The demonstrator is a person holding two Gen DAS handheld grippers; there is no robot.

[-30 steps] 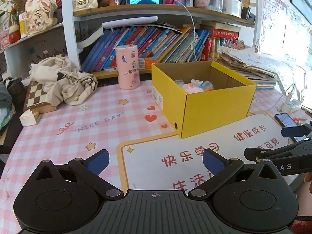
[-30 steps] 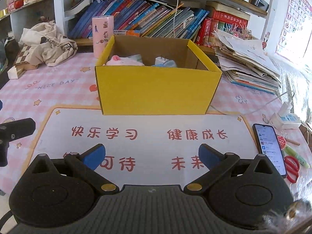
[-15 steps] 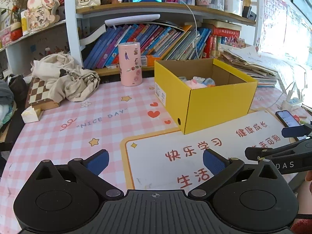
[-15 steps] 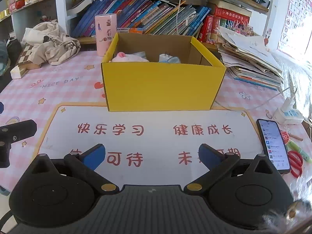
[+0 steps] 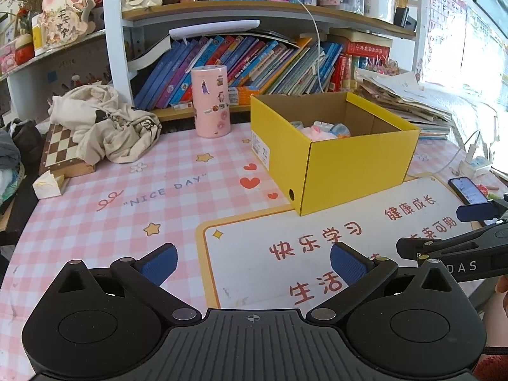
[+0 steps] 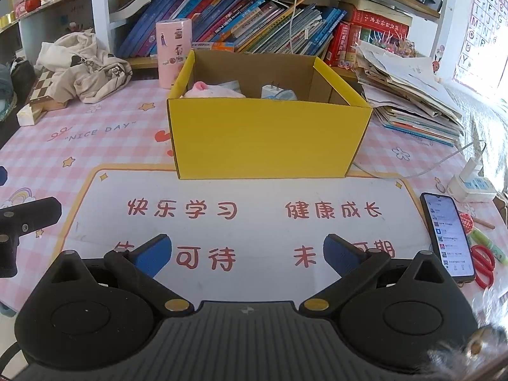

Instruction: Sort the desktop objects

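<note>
A yellow cardboard box stands on the desk mat. Inside it lie a pink soft toy, a white charger plug and other small items, partly hidden by the box walls. My left gripper is open and empty, held low over the white mat in front and left of the box. My right gripper is open and empty, held over the white mat in front of the box. The right gripper also shows in the left wrist view.
A pink cylinder stands behind the box by a bookshelf. Crumpled cloth lies on a chessboard at left. A phone, red scissors, a power strip and a paper stack sit at right.
Both grippers have drawn back slightly from the box and lifted a little, so the box looks farther off. Both stay open and empty.
</note>
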